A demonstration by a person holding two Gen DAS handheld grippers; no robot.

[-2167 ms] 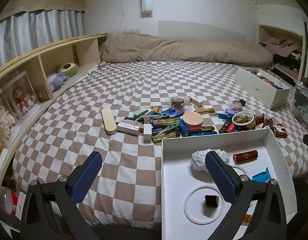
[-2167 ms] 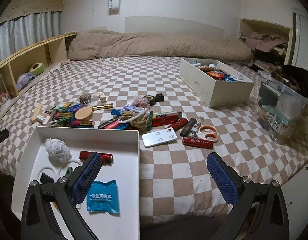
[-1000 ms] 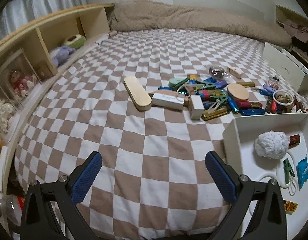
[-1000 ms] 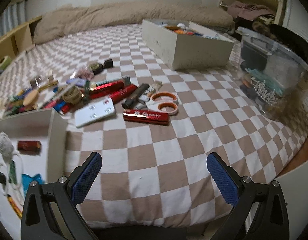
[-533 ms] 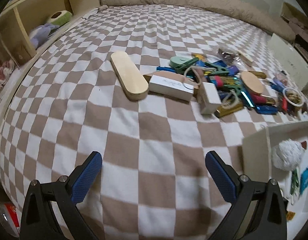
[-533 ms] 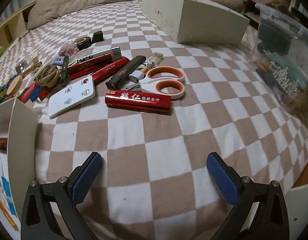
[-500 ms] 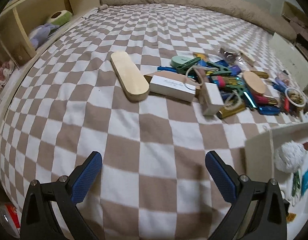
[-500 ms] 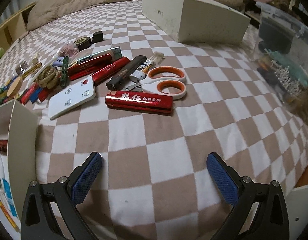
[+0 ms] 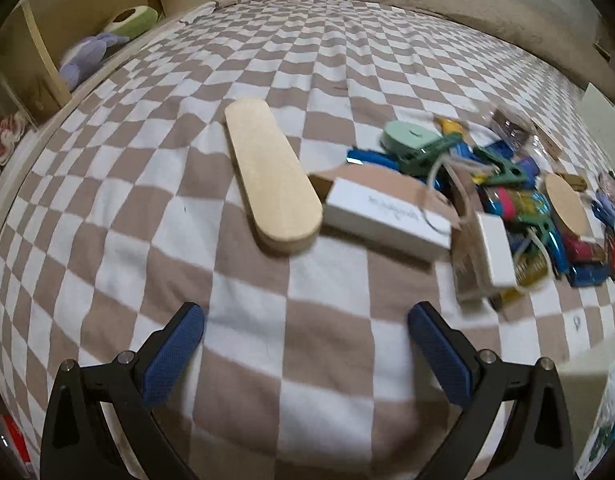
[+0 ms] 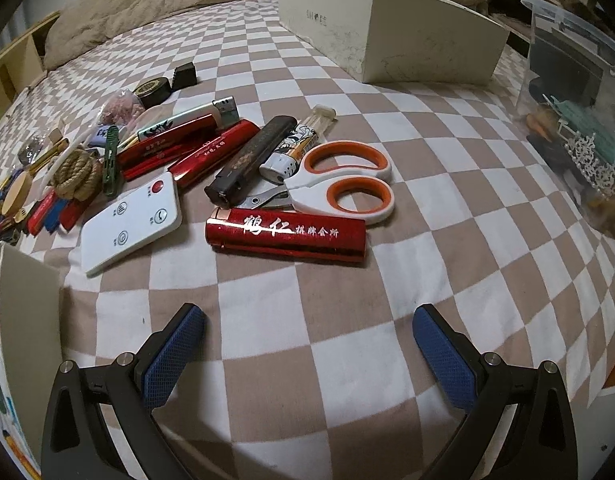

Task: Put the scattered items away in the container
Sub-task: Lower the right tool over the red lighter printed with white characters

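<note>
Left wrist view: the left gripper (image 9: 305, 332) hangs low over the checkered bedspread (image 9: 155, 216) with its jaws spread wide and nothing between them. Directly ahead lies a flat wooden board (image 9: 272, 173) with rounded ends, and a white rectangular box (image 9: 387, 219) lies just beside its near end, to the right. Past the box, toward the right edge of the bed, a dense pile of clips and small coloured items (image 9: 507, 192) is spread out. A corner of the white container (image 9: 583, 364) shows at the lower right of this view (only its wall and a strip of its contents are visible).

In the right wrist view, the right gripper (image 10: 309, 334) is likewise spread and empty, held low over bare bedspread. The nearest item ahead is a red lighter (image 10: 285, 236) with white lettering, lying crosswise. Behind it, touching or nearly so, are orange-handled scissors (image 10: 339, 184), and to the left a white remote (image 10: 131, 226). More lighters and a rope coil (image 10: 76, 174) lie farther back. The container wall (image 10: 25, 320) stands at the left edge of this view.

Step in hand, as a judgement: approach for a pick, with neither item yet contacted. The next move calls for each gripper to advance so that its jaws straddle the chosen item across its narrow dimension, then close. The red lighter lies broadside to the right gripper, so a wrist rotation is probably required. Many items remain outside the container.
</note>
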